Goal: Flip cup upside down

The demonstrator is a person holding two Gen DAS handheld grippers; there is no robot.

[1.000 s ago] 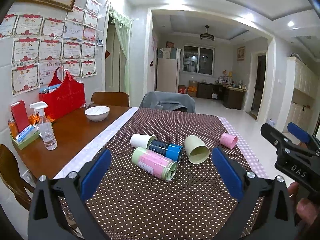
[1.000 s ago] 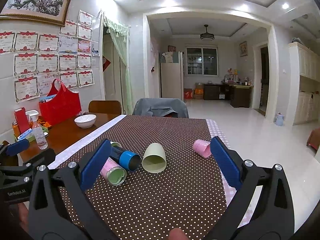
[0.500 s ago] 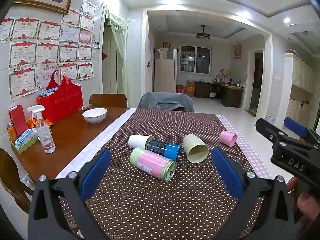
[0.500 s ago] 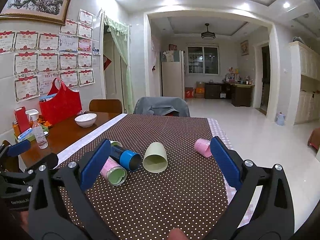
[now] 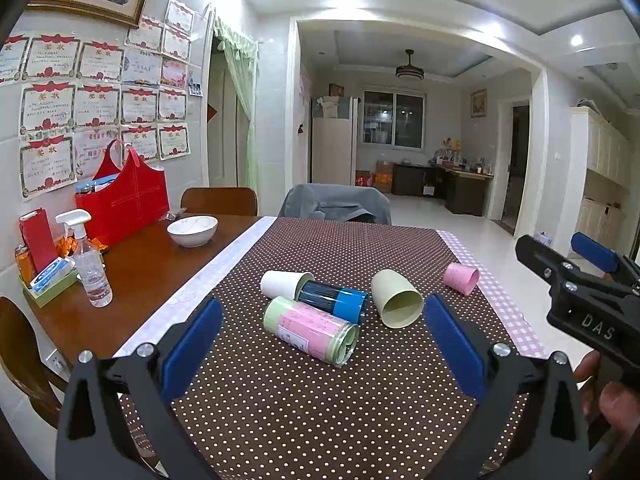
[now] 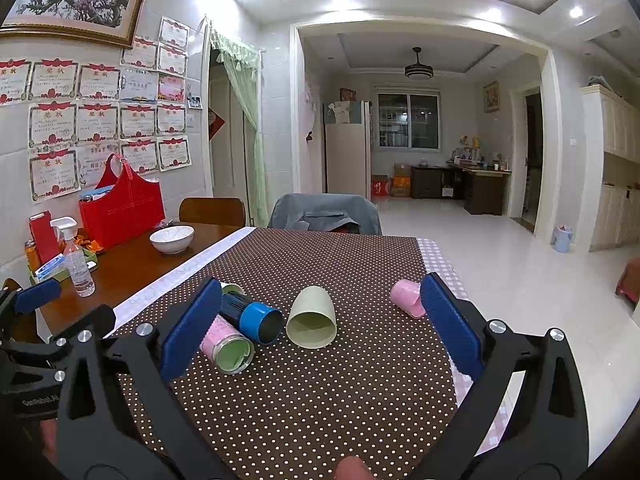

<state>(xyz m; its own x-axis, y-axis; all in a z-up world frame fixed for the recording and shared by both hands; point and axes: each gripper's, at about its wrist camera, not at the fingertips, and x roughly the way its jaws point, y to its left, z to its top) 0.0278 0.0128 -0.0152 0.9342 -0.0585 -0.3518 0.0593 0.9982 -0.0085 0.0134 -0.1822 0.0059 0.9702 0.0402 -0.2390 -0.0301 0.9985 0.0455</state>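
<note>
Several cups lie on their sides on the brown dotted tablecloth point(image 5: 304, 400): a pale green cup point(image 5: 396, 298) point(image 6: 312, 318), a small pink cup point(image 5: 461, 278) point(image 6: 408, 297), a white cup point(image 5: 282, 283), a blue-rimmed dark cup point(image 5: 334, 300) point(image 6: 252, 316) and a pink-and-green cup point(image 5: 312, 330) point(image 6: 226, 344). My left gripper point(image 5: 320, 344) is open and empty, short of the cups. My right gripper point(image 6: 320, 324) is open and empty, with the pale green cup ahead between its fingers. The right gripper also shows at the right edge of the left wrist view point(image 5: 580, 292).
A white bowl point(image 5: 192, 231), a spray bottle point(image 5: 90, 268), a red bag point(image 5: 124, 196) and a small green tray point(image 5: 48, 284) stand on the bare wood at the left. Chairs point(image 5: 334, 204) stand at the far end. The table's right edge point(image 5: 504, 308) drops to the floor.
Both grippers have shifted only slightly; the view has risen a little. The cups have not moved.
</note>
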